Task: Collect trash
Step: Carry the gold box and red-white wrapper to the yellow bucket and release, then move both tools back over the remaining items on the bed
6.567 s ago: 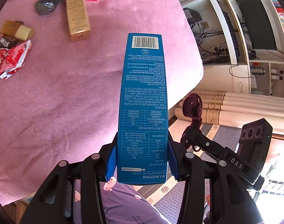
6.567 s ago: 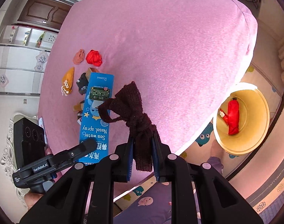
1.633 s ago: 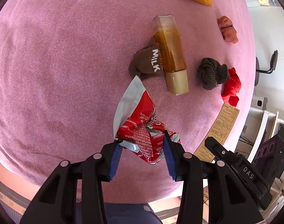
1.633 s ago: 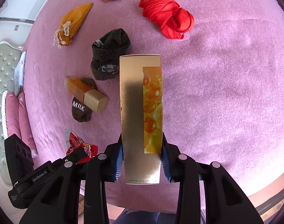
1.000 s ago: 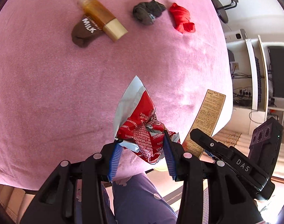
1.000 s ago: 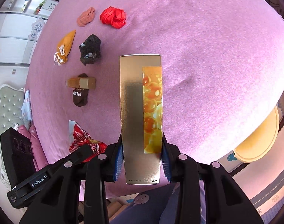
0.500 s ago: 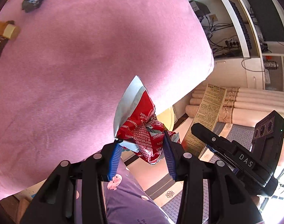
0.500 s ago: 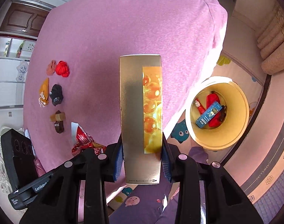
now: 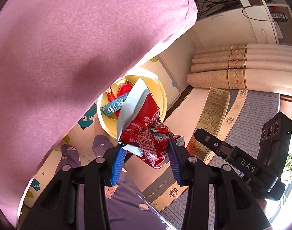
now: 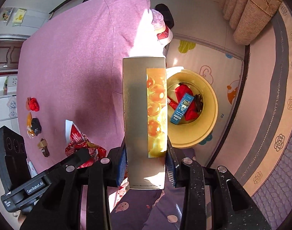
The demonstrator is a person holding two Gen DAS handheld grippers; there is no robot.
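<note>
The left gripper (image 9: 145, 157) grasps a red wrapper (image 9: 144, 126), the right gripper (image 10: 146, 164) a gold box (image 10: 145, 118), both near the yellow bin (image 10: 211, 99), which already holds trash; several items remain on the bed (image 10: 69, 67).

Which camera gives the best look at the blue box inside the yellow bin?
The right wrist view: the blue box lies unobstructed in the yellow bin. In the left wrist view, the red wrapper held by the left gripper covers part of it.

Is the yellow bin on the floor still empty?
No. The right wrist view shows the yellow bin already holding a blue box and a red packet.
</note>
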